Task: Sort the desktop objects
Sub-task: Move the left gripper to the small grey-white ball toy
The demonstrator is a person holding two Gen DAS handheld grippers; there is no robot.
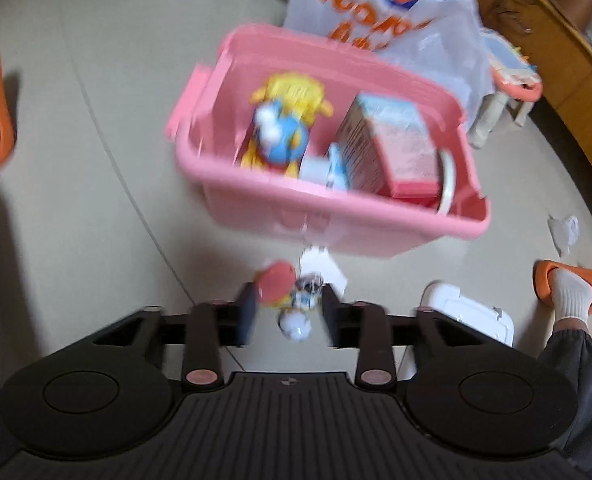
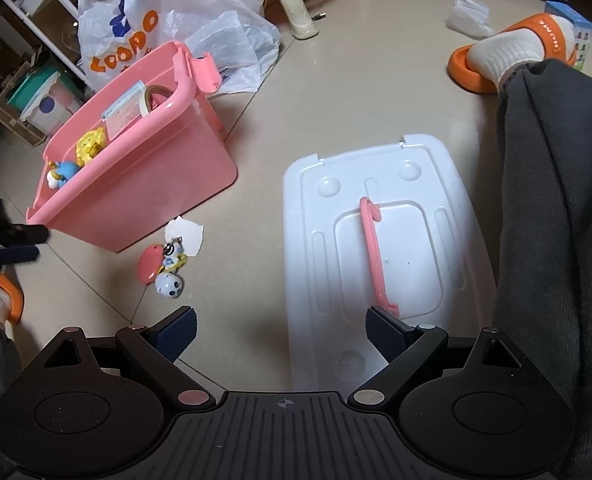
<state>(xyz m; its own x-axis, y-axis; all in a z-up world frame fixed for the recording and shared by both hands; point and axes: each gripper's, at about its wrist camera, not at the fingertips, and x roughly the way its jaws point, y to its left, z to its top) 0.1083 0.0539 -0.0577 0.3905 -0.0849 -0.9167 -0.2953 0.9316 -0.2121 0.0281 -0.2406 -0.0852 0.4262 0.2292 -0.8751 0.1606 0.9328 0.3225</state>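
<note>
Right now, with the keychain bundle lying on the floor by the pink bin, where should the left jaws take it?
Probably the pink oval tag, the bundle's largest solid piece. It lies flat on the floor in front of the pink bin, so come straight down and close across its narrow width. The round white charm looks likelier to roll away. The left gripper is open above them.

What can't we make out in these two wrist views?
- Left wrist view is motion-blurred: whether the left gripper touches the keychain cluster cannot be told.
- Right wrist view: the left gripper is cut off by the left edge.
- Pink bin: its near wall hides the lower contents in both views.
- Print on the box in the bin: blurred, unreadable.
- White lid: its near end is hidden by the right gripper.
</note>
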